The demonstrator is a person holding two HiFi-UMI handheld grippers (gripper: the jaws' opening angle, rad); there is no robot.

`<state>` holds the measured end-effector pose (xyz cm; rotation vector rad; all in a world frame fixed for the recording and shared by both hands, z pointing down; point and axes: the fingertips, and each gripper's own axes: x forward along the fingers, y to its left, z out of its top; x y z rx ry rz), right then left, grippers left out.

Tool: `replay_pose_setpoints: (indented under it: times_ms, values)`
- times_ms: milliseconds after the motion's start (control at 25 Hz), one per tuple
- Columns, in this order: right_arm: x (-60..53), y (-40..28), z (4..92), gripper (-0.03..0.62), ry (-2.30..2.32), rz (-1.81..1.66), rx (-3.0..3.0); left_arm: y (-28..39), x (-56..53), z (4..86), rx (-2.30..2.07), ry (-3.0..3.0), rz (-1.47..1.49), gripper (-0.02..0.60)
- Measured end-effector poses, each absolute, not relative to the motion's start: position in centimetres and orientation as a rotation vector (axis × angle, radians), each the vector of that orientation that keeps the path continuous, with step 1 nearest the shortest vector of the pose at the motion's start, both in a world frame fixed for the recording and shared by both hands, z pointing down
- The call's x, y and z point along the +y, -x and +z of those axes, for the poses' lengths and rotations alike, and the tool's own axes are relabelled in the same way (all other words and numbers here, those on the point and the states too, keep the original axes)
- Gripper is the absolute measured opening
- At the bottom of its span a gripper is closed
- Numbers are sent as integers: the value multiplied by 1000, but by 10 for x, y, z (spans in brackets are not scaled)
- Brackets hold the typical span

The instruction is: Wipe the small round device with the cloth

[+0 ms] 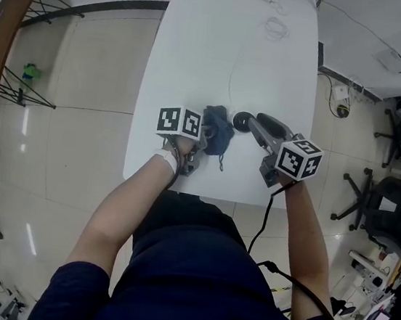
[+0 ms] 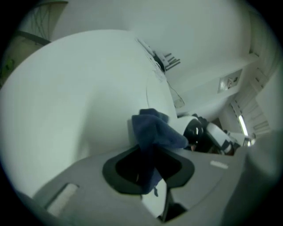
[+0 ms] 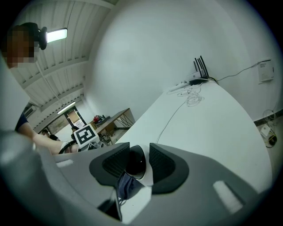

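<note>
- In the head view, the small round device shows only as a dark sliver. The cloth and the right gripper cover the rest.
- In its own view, the left gripper has bunched cloth filling the gap between its jaws, which hides the pads' inner faces. In the head view its marker cube and the cloth hide those jaws.
- In the right gripper view, the device's lower part sits behind the jaws, and only a scrap of cloth shows below it.
- The wooden table is cut by the left edge.
- The green thing beneath it is too small to name.
- The office chairs run off the right edge.
- The white table's far end is clipped by the top edge.
</note>
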<state>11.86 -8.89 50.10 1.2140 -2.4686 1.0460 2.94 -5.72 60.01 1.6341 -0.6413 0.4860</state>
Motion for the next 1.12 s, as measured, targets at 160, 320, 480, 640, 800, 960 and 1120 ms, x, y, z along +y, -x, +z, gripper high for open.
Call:
replay_pose_setpoints:
  times_ms: [160,320,480,640,800,960,1120]
  values:
    - [-90,-120,501,144,-1222,1052,-2467,-12,-87,594,-784,-1621,398,84]
    - [-90,-121,503,144,-1223,1067,-2463,-11,-113,567,-795,-1678,341,84]
    - [-89,-122,496,143,-1298,1035,-2451,-26,-120,506,-643,-1887,343,84]
    - [-86,-122,478,166,-1478,984,-2465,-57,-106,438,-408,-2272,457,86]
    - [-76,-113,501,201,-1469,925,-2375,-86,-88,459,-132,-2242,565,86]
    - [-72,-119,505,210,-1509,924,-2324,-92,-111,497,-86,-2109,603,86]
    - [-66,-125,510,207,-1533,920,-2270,-97,-131,527,-66,-2054,696,85]
